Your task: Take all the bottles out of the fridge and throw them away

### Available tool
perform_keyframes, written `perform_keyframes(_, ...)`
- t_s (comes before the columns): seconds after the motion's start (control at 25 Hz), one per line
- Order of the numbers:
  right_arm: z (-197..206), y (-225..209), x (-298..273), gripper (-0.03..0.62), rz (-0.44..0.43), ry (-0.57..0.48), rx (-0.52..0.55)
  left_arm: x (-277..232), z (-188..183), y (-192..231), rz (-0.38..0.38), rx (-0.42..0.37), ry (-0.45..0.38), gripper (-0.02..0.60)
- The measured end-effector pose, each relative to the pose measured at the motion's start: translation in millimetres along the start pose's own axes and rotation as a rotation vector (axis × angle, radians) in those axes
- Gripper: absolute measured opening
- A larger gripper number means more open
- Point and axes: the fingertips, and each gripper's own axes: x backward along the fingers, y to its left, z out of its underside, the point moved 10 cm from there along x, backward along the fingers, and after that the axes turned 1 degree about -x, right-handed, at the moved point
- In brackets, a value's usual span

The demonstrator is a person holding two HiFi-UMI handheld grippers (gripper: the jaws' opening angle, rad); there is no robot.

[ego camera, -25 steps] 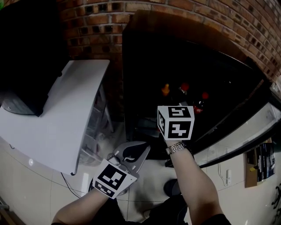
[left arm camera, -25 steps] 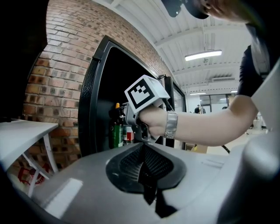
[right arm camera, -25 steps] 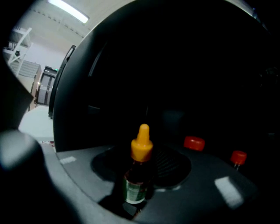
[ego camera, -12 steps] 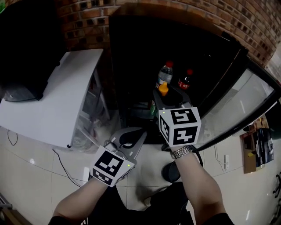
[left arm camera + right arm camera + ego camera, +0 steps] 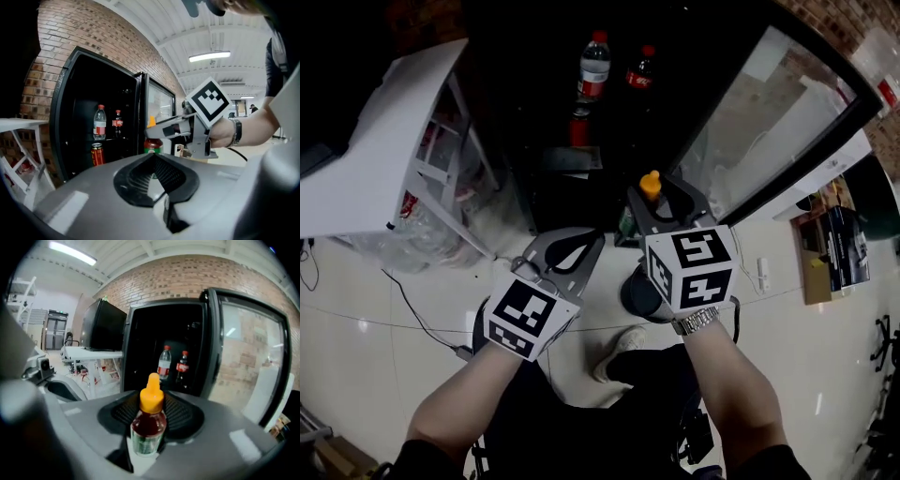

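The fridge [image 5: 534,141] stands open and dark inside. A clear bottle with a red label [image 5: 594,64] and a cola bottle [image 5: 640,70] stand on its shelf, with a red can [image 5: 578,127] below. My right gripper [image 5: 654,202] is shut on a small bottle [image 5: 149,420] of dark red liquid with an orange cap [image 5: 650,184], held upright in front of the fridge. The left gripper [image 5: 565,251], to its left, is shut with nothing in it. The left gripper view shows the held bottle [image 5: 153,144] and both shelf bottles [image 5: 99,123].
The glass fridge door [image 5: 769,103] swings out at the right. A white table [image 5: 384,159] with clutter under it stands at the left. A cable [image 5: 422,319] runs over the pale floor. My shoe [image 5: 619,342] and a dark round object [image 5: 637,292] lie below the grippers.
Both grippers have drawn back from the fridge towards me. The right one has brought the orange-capped bottle out with it. The fridge now sits higher in the head view.
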Motion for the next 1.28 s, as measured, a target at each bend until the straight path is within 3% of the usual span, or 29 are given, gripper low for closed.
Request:
perform_keyframes(0.32,125.4,-26.3,57.3,0.156,0.036,0.189,-0.077,-37.1,40.2,-78.7,0.092,-0.007,0.094,0.005)
perform_keyframes(0.6,221.2,-38.6,69.0,0.149,0.062,0.321,-0.155,-71.1,71.1,-119.3,0.167,-0.008,0.188,0.005)
perform_keyframes(0.8,272.2,-47.3,60.2,0.149,0.067,0.396,-0.201,-94.9,95.6,-131.8,0.197,0.014,0.254,0.005)
perform_keyframes(1.28,351.9,-56.0,21.0,0.149,0.059,0.550,-0.254,-133.9,137.3,-126.1,0.222,0.057,0.364,0.005)
